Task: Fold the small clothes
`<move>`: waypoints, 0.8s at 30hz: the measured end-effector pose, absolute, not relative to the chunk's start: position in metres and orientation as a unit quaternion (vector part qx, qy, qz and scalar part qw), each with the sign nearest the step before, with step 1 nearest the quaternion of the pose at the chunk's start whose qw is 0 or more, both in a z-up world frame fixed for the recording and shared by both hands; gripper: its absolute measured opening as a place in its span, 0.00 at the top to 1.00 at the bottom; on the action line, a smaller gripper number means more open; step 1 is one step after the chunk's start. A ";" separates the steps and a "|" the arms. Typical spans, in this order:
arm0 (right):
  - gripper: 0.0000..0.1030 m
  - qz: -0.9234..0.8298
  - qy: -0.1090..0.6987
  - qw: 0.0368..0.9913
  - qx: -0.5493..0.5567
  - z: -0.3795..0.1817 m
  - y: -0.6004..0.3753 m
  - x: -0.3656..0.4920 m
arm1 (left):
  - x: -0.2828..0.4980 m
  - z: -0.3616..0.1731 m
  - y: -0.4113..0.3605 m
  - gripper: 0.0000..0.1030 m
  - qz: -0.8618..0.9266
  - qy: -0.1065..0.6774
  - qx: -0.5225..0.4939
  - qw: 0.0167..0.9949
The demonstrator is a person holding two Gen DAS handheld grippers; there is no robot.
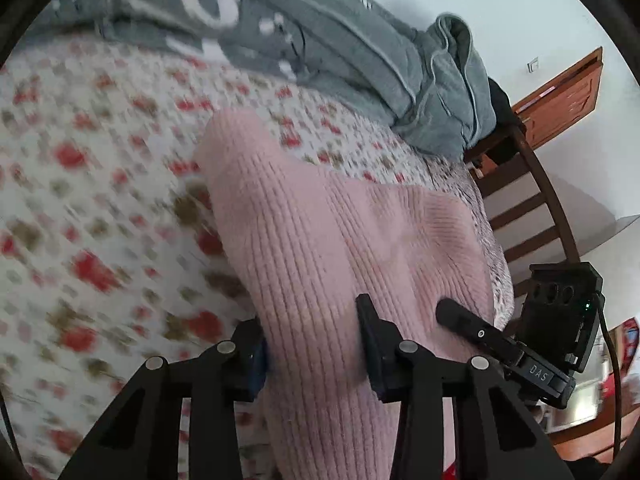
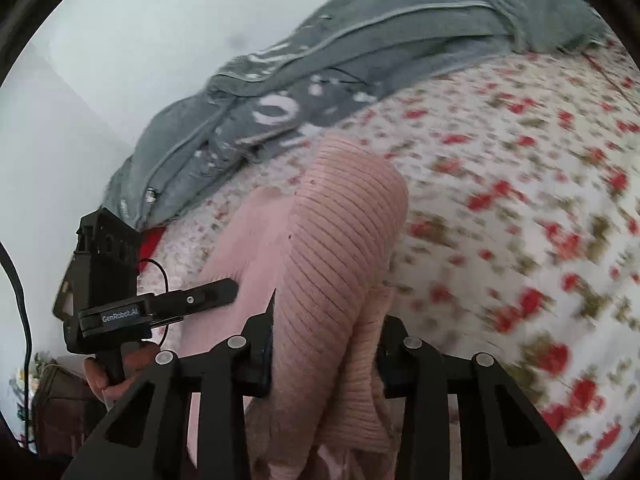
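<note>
Pink knit garment (image 1: 320,232), floral bedspread (image 1: 100,200) — grey quilt (image 1: 320,40) behind

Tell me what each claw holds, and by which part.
Both claws grip the pink knit garment: the left claw and right claw each pinch a bunched fold; which part cannot be told.

Two grippers (image 1: 316,344) (image 2: 324,344), one pink knit garment (image 1: 320,232), one grey quilt (image 1: 320,40).

The left gripper (image 1: 316,344) is seen at the bottom centre of its own view, its two black fingers closed on a fold of pink knit. The right gripper (image 2: 326,344) is likewise clamped on the knit, bottom centre of its view. In the right view's lower left, the person's left hand (image 2: 108,380) is wrapped around the other gripper's handle.
</note>
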State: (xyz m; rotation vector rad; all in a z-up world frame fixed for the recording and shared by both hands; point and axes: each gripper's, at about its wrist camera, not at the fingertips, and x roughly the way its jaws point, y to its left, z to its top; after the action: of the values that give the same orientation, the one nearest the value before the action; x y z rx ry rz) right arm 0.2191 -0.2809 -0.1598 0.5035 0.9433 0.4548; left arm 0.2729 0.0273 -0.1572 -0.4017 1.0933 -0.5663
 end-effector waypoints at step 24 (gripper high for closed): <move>0.41 0.198 0.464 0.859 0.083 -0.185 -0.199 0.279 | 0.312 -0.199 0.106 0.32 -0.174 0.511 -0.185 0.821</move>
State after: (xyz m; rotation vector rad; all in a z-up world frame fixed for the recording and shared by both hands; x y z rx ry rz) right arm 0.2793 -0.1993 -0.1847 0.1744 0.9746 0.4158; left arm 0.3122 0.1063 -0.1986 -0.3941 1.0879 -0.3708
